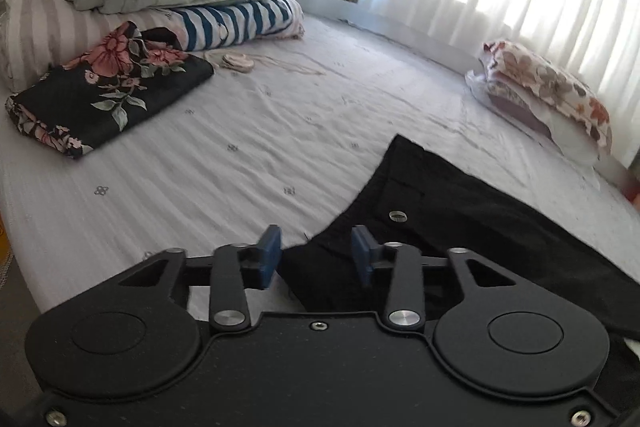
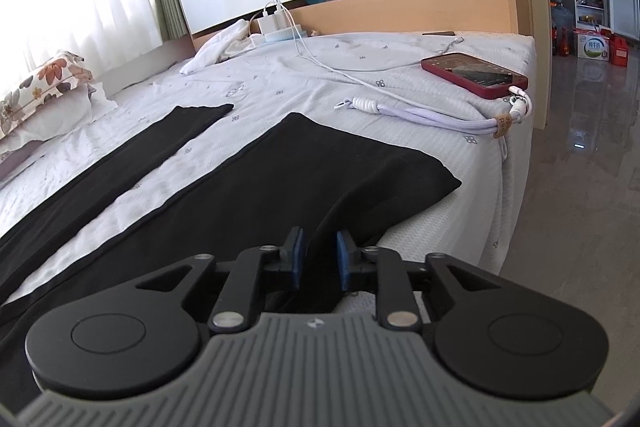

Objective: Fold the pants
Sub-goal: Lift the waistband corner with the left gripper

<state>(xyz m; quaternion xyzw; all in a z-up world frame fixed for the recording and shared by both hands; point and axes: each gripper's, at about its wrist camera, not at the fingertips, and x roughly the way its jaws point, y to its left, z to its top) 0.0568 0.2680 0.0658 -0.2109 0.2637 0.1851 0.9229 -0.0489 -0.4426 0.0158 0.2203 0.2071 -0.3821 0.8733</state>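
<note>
Black pants (image 2: 280, 163) spread flat on bed (image 1: 240, 131), legs apart. Left gripper (image 1: 317, 253) half open over waistband corner, gripping nothing. Right gripper (image 2: 319, 253) narrow, fabric ridge between pads; contact unclear. Advice: secure both edges before lifting.

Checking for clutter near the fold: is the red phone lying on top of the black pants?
No, the red phone lies on the bedsheet, apart from the black pants.

Black pants (image 2: 248, 183) are seen spread over the white bed sheet (image 2: 320, 83), their two legs lying apart. A raised fold of the nearer leg is pinched between the pads of the right gripper (image 2: 319, 254). A red-cased phone (image 2: 474, 75) with a white cable (image 2: 432, 115) is seen near the bed's edge.
</note>
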